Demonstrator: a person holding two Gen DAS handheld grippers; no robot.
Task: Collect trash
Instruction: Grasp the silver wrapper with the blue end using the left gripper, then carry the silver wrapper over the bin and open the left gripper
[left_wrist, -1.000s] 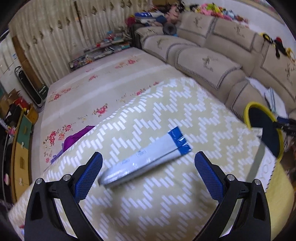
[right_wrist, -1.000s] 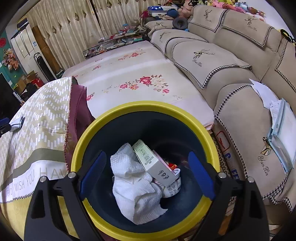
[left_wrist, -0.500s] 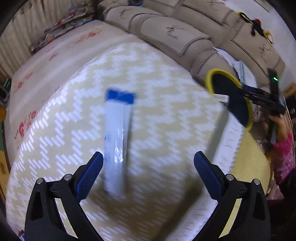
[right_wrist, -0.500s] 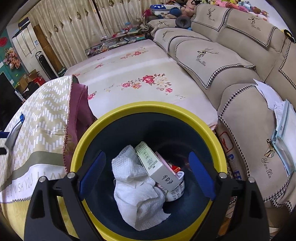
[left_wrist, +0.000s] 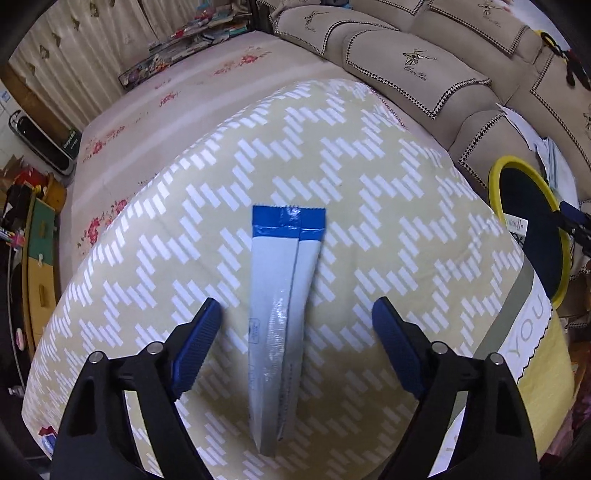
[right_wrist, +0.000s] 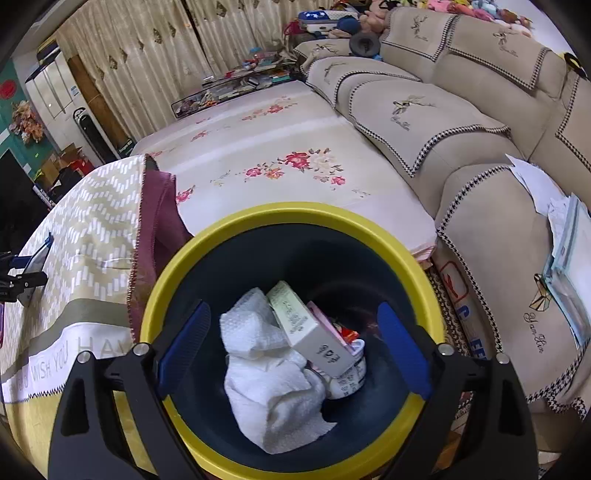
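A beige sofa (right_wrist: 436, 122) is seen along the far side. A yellow zigzag-patterned cloth (left_wrist: 369, 192) is spread over the table, and the yellow-rimmed bin (right_wrist: 266, 218) is set just beside its right edge. In the bin a crumpled white towel (right_wrist: 273, 384) and a small carton (right_wrist: 310, 328) are held. A long white wrapper with a blue end (left_wrist: 282, 295) is laid flat near the cloth's middle, between the spread fingers of the left gripper (left_wrist: 295, 317), untouched. The right gripper (right_wrist: 293, 321) is held spread above the bin, nothing pinched
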